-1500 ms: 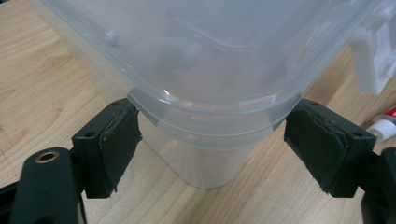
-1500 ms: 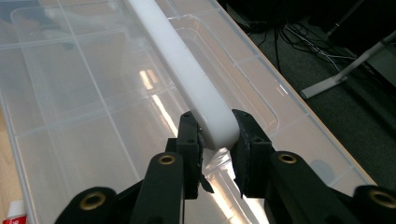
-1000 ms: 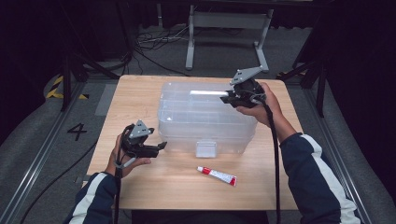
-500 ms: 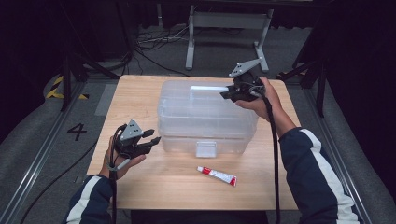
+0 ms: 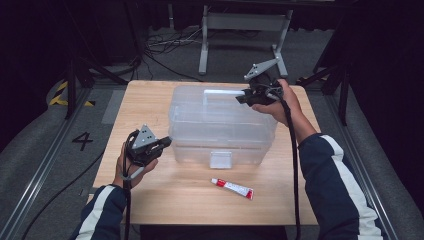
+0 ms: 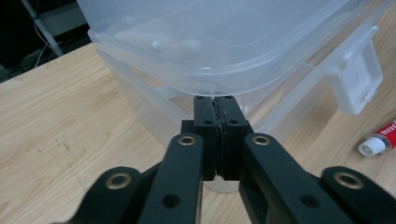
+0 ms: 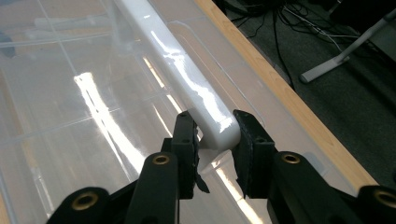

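Patience mattered: our right claw (image 7: 212, 140) clamped the white handle (image 7: 177, 70) atop the clear box (image 5: 222, 125) mid-worktop (image 5: 150, 200), left claw (image 6: 215, 105), just closed empty, sat beneath its lid rim; lift evenly

Clear glossy plastic box (image 5: 222, 125); matt wood table (image 5: 165, 195).

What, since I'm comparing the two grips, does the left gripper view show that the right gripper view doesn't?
Left gripper view: the left gripper, jaws just closed with nothing between them, at the rim of the clear box; the front latch; a tube. Right gripper view: the right gripper clamping the white handle; floor cables. Both: that box and the wooden table.
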`<state>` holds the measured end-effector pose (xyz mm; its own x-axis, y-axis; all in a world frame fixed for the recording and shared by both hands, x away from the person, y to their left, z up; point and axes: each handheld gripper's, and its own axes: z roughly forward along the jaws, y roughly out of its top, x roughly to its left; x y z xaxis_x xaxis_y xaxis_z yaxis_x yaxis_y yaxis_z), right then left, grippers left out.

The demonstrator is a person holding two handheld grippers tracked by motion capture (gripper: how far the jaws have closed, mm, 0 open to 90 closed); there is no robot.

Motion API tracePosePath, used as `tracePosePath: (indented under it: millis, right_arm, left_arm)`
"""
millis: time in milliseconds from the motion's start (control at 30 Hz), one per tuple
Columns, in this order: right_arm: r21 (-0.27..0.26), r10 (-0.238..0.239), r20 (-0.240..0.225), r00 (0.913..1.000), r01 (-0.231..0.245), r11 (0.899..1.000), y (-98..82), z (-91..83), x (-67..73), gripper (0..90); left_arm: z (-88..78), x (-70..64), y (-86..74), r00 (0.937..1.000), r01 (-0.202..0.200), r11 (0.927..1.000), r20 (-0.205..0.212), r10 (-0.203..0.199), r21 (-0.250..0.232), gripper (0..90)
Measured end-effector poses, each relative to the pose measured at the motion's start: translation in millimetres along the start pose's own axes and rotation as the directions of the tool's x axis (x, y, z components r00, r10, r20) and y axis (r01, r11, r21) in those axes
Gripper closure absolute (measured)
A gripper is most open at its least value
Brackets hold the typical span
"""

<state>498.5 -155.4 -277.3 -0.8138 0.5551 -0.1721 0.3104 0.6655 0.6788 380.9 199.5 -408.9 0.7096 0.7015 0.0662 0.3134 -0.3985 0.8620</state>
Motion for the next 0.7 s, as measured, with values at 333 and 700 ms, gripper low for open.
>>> tracePosePath:
  millis: [333,700]
  right_arm:
    - [-0.072,-0.028,0.064,0.9976,0.033,0.997,-7.9,-25.8,2.1,59.9]
    - [-0.159,-0.018,0.21,0.9774,0.052,0.986,-77.7,-87.7,-3.9,55.1]
  left_arm:
    - [2.0,-0.2,1.6,0.9999,-0.006,1.0,0.012,0.006,0.004,89.8]
    - [-0.5,-0.5,6.9,0.999,-0.035,0.9994,0.027,0.034,0.003,89.8]
